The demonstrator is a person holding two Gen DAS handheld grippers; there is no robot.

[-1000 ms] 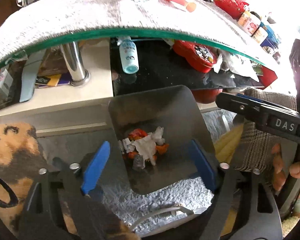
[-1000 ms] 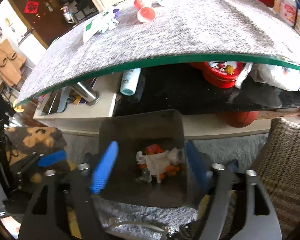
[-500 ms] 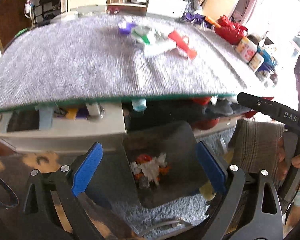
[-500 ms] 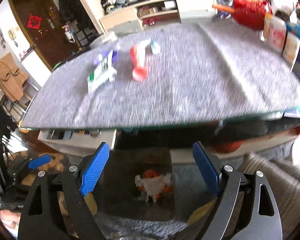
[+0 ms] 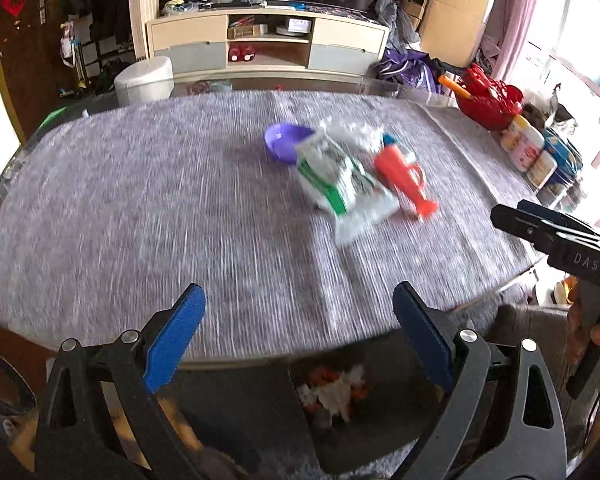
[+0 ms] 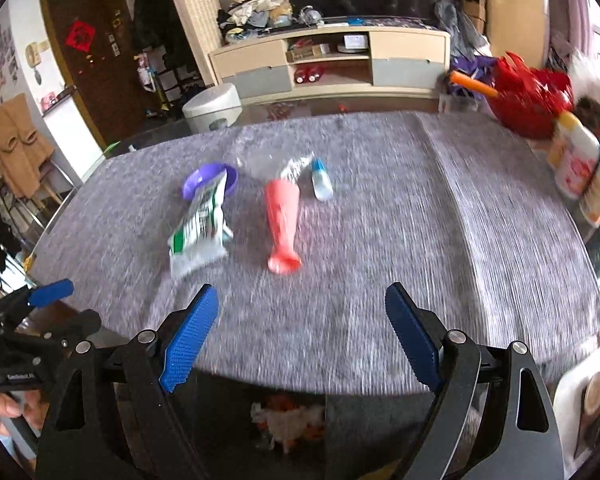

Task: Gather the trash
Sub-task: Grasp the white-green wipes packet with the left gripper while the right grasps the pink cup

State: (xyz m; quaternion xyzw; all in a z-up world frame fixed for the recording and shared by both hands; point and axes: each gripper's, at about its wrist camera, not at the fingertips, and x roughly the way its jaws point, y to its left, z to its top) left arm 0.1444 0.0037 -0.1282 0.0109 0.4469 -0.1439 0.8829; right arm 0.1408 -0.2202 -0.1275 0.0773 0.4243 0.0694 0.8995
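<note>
We hold the left gripper [image 5: 296, 332] and the right gripper [image 6: 300, 332] above the near edge of the grey felt-covered table [image 6: 380, 240], both with jaws spread wide and nothing between them; the left's have just been opening. On the felt lie a green-and-white snack wrapper [image 6: 202, 226] overlapping a purple bowl [image 6: 204, 174], a red cup [image 6: 282, 222] on its side, and a small blue-capped bottle [image 6: 321, 180]. Below the table edge, the dark bin [image 5: 380, 412] holds crumpled white and orange scraps [image 5: 334, 394].

Both wrist views looked obliquely down from table's [image 5: 140, 208] near edge; shared tabletop, bin [image 6: 228, 420] beneath.
</note>
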